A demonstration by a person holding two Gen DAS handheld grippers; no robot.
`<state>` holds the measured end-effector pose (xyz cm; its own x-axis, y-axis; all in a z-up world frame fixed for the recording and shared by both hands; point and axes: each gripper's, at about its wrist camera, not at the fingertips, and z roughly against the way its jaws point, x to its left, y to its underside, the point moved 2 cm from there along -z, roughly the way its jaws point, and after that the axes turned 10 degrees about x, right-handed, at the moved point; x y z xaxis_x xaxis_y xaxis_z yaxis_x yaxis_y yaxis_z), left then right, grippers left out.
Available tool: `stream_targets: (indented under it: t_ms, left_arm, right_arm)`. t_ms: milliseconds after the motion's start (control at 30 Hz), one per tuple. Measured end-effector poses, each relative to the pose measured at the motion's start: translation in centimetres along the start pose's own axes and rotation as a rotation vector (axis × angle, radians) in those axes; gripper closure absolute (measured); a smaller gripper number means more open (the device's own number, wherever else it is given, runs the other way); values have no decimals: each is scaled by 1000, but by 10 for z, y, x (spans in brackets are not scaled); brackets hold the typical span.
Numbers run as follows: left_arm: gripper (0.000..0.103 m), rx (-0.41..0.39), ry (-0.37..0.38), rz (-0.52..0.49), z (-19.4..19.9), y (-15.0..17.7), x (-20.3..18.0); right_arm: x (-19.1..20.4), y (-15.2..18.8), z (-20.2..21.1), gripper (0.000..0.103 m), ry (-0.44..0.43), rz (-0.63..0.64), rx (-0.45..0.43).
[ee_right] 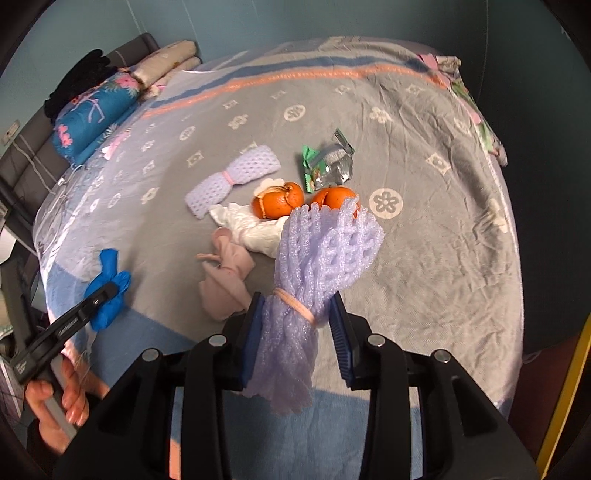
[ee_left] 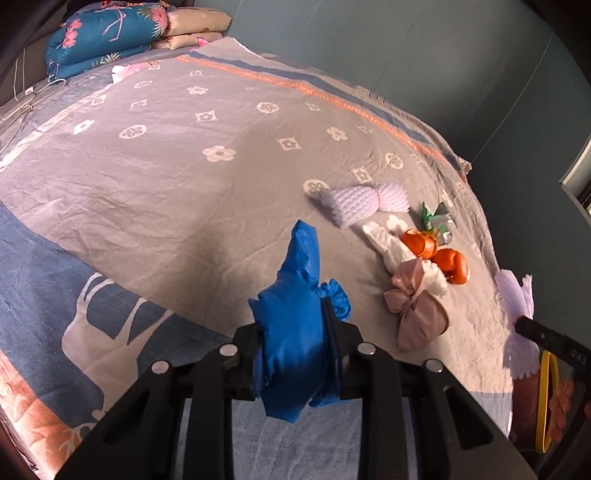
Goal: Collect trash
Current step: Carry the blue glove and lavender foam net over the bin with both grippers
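Left wrist view first: we have our left gripper point(ee_left: 295, 354) clamped on a knotted blue bag point(ee_left: 291, 325), lifted clear of the bed point(ee_left: 166, 177). In the right wrist view our right gripper point(ee_right: 295, 343) is pinched around a lilac foam net point(ee_right: 314, 258) at its rubber band, also off the cover, and the blue bag shows at the near left in the other tool.

So, as we judge it, both hands are loaded and we are mid-pickup. The next move calls for carrying both pieces to a bin or sack, which we cannot see in either view, and letting go there before coming back.

Just beyond the grippers, the rest of the trash lies in a loose cluster: a knotted pink bag point(ee_right: 225, 280) nearest, a crumpled white bag point(ee_right: 251, 225) touching it, two pieces of orange peel point(ee_right: 277, 199), a second foam net point(ee_right: 229, 177) to the left, and a green-and-silver wrapper point(ee_right: 328, 162) farthest.

Farther off, the grey flower-print cover runs to folded quilts point(ee_left: 107, 33) at the head of the bed, with a teal wall point(ee_left: 406, 55) behind.
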<state>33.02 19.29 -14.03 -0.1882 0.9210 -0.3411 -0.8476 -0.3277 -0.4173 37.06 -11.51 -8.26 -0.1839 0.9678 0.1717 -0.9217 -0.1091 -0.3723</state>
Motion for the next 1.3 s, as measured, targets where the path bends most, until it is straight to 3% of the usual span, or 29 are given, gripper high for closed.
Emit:
stream_targets:
  t_ms: [500, 1300]
  left_arm:
    - [79, -28, -26, -121, 41, 16, -55]
    - [79, -72, 67, -319, 94, 54, -180]
  right_arm:
    - [-14, 52, 82, 69, -45, 58, -87]
    - [-97, 112, 187, 68, -37, -36, -269]
